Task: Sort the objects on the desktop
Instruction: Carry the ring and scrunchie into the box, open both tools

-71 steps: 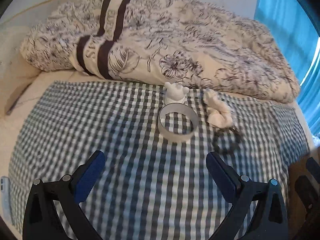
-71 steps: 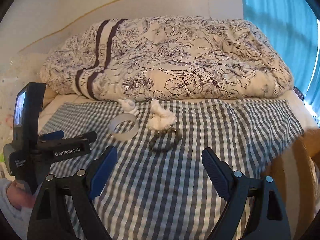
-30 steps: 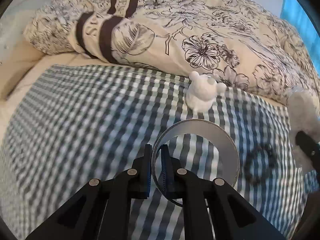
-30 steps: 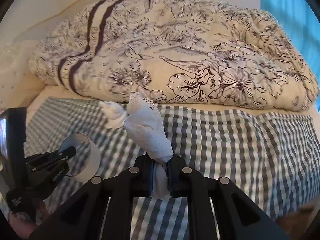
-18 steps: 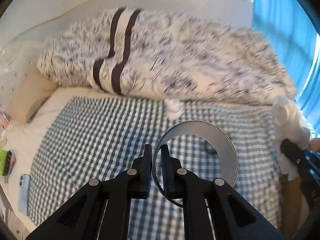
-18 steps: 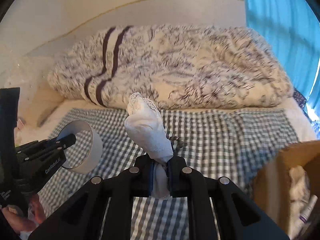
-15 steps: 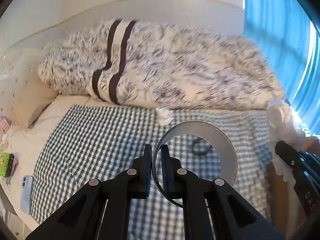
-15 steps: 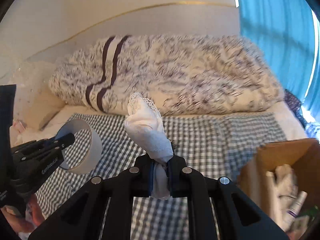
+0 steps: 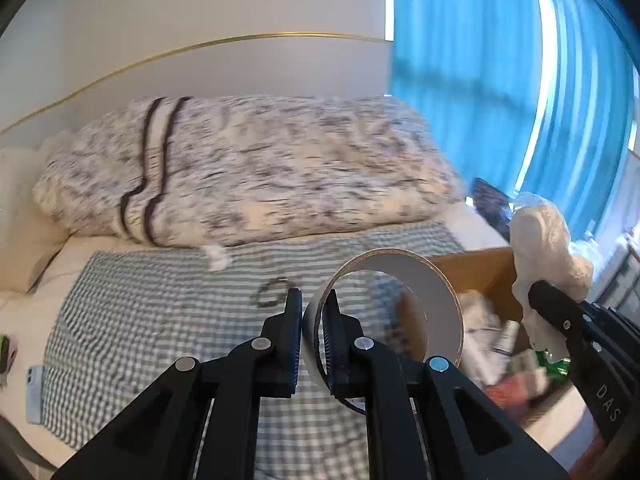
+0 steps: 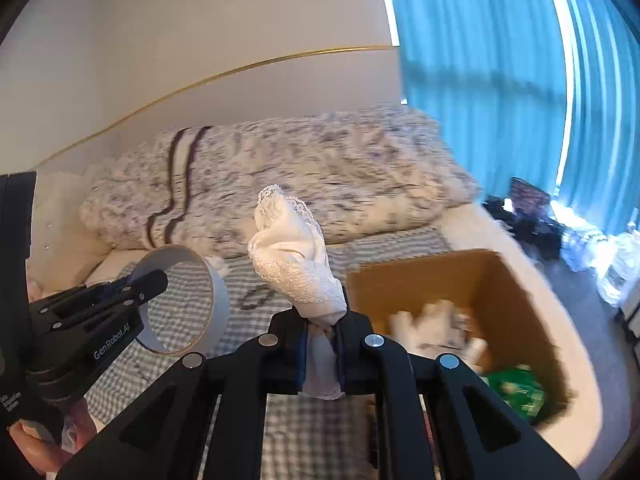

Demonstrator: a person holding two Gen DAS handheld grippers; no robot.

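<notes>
Fingers of the left gripper (image 9: 311, 344) are pinched on the wall of a tape roll (image 9: 400, 304), one pad inside the ring and one outside, so the roll stands on edge in the air with its opening facing the camera. In the right wrist view the same roll (image 10: 188, 304) shows at 9 o'clock, clamped by the left gripper (image 10: 152, 280). Fingers of the right gripper (image 10: 322, 340) are closed on the lower end of a white lacy sock (image 10: 296, 264), which stands up from the grip toward 12 o'clock; the left wrist view shows it at 3 o'clock (image 9: 548, 248). A cardboard box (image 10: 508, 292) sits open at 3 to 4 o'clock of the right view, with blurred white and green items inside. On the bed, a checked cloth (image 9: 152, 320) carries a dark hair tie (image 9: 272, 292) and a small white figure (image 9: 218, 260) near the floral duvet (image 9: 260, 176). A phone (image 9: 34, 392) lies at 8 o'clock beside the cloth. Blue curtains (image 10: 500, 80) fill 1 to 2 o'clock.
</notes>
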